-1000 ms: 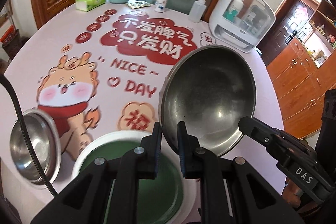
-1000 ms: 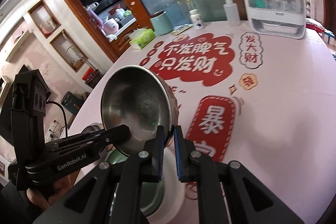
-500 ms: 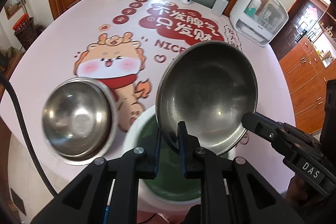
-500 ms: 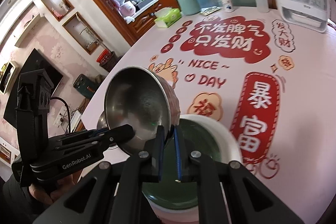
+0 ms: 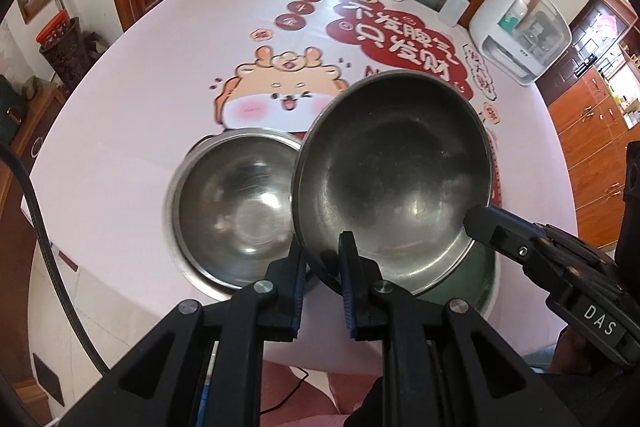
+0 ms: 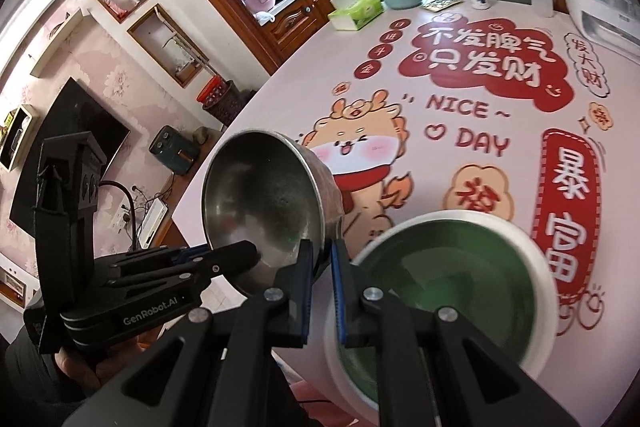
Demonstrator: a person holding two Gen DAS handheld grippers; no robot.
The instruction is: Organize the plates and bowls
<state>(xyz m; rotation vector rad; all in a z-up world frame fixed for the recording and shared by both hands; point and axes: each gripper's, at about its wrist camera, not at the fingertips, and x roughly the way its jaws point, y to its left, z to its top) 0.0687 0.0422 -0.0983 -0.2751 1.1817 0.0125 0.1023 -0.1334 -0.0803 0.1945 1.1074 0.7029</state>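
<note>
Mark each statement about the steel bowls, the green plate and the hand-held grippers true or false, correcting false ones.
1. Both hand-held grippers clamp one round steel bowl. True: left hand-held gripper, right hand-held gripper.
2. A second steel bowl sits on the table. True.
3. The white-rimmed green plate is held aloft. False: it rests on the printed tablecloth.
4. The held bowl is upside down. False: its hollow faces the cameras.

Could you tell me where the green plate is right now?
In the right wrist view the green plate lies at the table's near edge, lower right, beside the lifted steel bowl.
</note>
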